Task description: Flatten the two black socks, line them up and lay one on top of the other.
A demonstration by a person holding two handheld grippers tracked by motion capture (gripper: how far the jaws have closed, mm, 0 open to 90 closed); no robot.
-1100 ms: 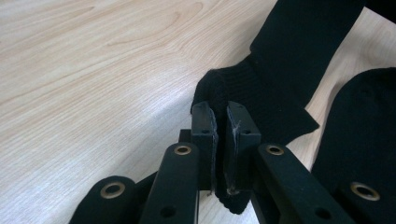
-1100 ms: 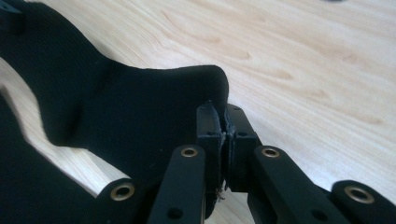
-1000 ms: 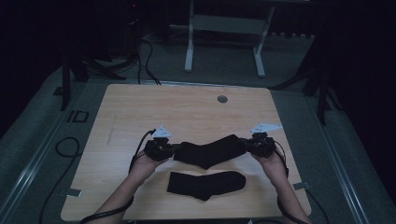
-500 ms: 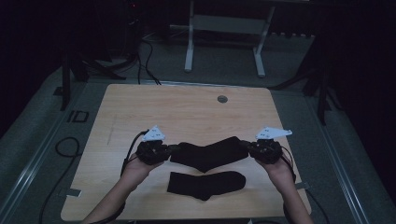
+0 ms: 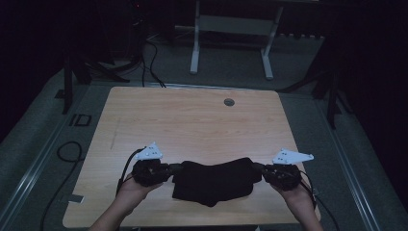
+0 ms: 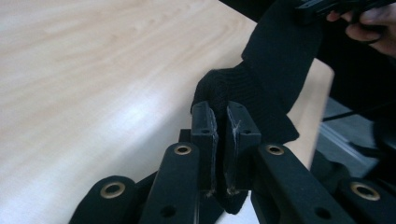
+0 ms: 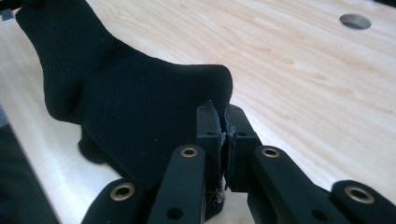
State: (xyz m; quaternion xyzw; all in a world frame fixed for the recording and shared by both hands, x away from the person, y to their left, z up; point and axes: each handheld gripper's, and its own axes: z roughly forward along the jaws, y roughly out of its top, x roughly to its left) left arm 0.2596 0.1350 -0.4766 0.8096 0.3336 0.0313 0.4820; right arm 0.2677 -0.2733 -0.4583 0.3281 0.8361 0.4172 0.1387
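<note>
Both my claws have carried the black sock (image 5: 214,180) back toward the near edge of the bench since a second ago, and it now hangs over the second sock that lay there, so that from above I see one dark mass and cannot tell the two apart.

My left claw (image 5: 172,169) is clenched on one end of the sock; along its own jaws I see the knit pinched tight between the two pads (image 6: 204,126), the cloth (image 6: 271,74) rising away toward my other hand (image 6: 369,28) at the top right. My right claw (image 5: 257,169) is clenched on the other end: in its own view the jaws meet on a thin fold, and the rest of the sock (image 7: 116,98) spreads to the left, drooping to the wood.

Stretched between the two claws, the sock sags in the middle and sits close to the near edge, roughly midway between the near corners. My left hand (image 5: 132,190) comes in over the near edge toward the left corner, my right hand (image 5: 296,192) toward the right corner.

Beyond, the bench (image 5: 192,120) is pale wood, with a small round hole (image 5: 229,102) near its far edge.
</note>
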